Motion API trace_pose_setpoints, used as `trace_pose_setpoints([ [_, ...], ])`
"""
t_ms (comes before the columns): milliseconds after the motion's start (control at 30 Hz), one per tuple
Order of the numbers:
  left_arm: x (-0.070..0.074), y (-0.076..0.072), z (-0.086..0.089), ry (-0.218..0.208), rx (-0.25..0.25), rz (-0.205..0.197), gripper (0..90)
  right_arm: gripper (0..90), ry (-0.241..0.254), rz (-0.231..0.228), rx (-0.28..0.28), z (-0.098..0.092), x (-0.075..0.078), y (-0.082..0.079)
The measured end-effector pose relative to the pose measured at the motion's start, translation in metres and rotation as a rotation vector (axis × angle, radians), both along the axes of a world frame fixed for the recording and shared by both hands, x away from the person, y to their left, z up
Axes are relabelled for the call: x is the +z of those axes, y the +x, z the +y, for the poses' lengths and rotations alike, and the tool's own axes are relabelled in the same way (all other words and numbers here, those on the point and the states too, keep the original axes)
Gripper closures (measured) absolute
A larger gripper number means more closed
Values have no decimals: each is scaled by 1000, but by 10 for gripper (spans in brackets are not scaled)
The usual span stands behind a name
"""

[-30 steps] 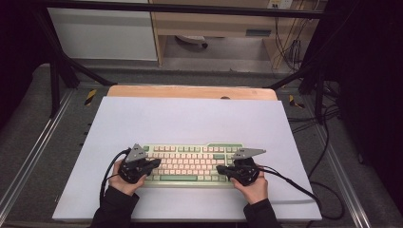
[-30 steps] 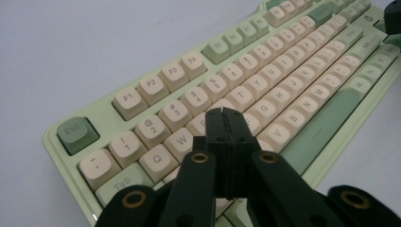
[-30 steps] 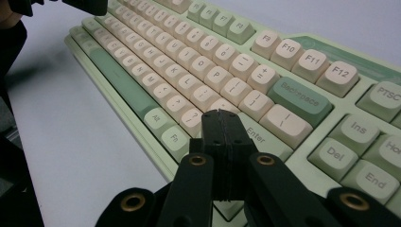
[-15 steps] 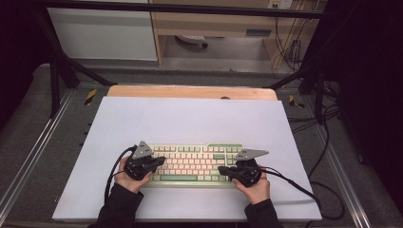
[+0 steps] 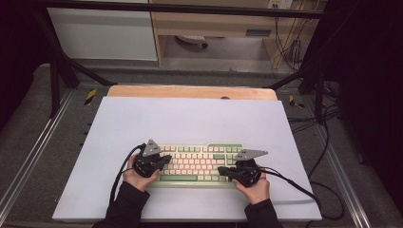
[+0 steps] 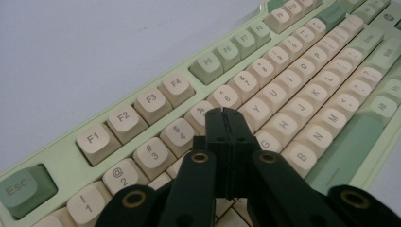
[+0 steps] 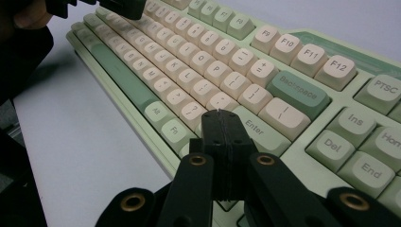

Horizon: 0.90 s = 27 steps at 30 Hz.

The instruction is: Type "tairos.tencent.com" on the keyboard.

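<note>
1. Two handheld grippers over one keyboard [image 5: 197, 165], which lies on the white table sheet [image 5: 190, 118], near the person's edge and roughly centred left to right.
2. Keyboard long axis runs left-right across the table, parallel to the near edge. Function row faces away from the person, green space bar [image 5: 178, 178] on the near side.
3. Colours: pale green case, cream keys, some darker green ones such as Esc [image 6: 21, 189] and Backspace [image 7: 298, 92].
4. Left gripper [image 5: 164, 160] sits over the keyboard's left end, held in the left hand [image 5: 138, 175]; tips point right and slightly away, toward the middle of the board.
5. Left gripper view: left gripper's [image 6: 226, 116] jaws pressed together, nothing between them; tip sits over the number and QWERTY rows, around the 5/6 and T keys. Touching a key or hovering: cannot tell.
6. Right gripper [image 5: 222, 171] sits over the keyboard's right end, held in the right hand [image 5: 256, 187]; tips point left, toward the letter block.
7. Right gripper view: right gripper's [image 7: 222, 116] jaws also pressed together, empty; tip is just beside the Enter key [image 7: 262, 130], on its near side. Contact: cannot tell.
8. Each gripper carries a grey three-cornered plate on top; black cables [image 5: 294, 183] trail from both toward the near table edge.
9. Wooden board [image 5: 190, 91] shows past the far edge of the sheet.
</note>
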<state>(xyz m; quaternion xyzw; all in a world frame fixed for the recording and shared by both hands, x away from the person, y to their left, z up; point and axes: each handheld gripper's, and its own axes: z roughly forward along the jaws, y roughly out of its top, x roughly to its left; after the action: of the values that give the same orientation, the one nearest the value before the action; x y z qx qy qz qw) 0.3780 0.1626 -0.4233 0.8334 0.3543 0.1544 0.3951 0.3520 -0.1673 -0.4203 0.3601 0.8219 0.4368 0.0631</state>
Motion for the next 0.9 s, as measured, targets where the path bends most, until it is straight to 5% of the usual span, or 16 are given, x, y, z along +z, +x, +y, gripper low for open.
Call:
trace_pose_setpoints([
  [900,-3,-4,3,3,-13,-8,900,900,1,-6,0,0,0,0],
])
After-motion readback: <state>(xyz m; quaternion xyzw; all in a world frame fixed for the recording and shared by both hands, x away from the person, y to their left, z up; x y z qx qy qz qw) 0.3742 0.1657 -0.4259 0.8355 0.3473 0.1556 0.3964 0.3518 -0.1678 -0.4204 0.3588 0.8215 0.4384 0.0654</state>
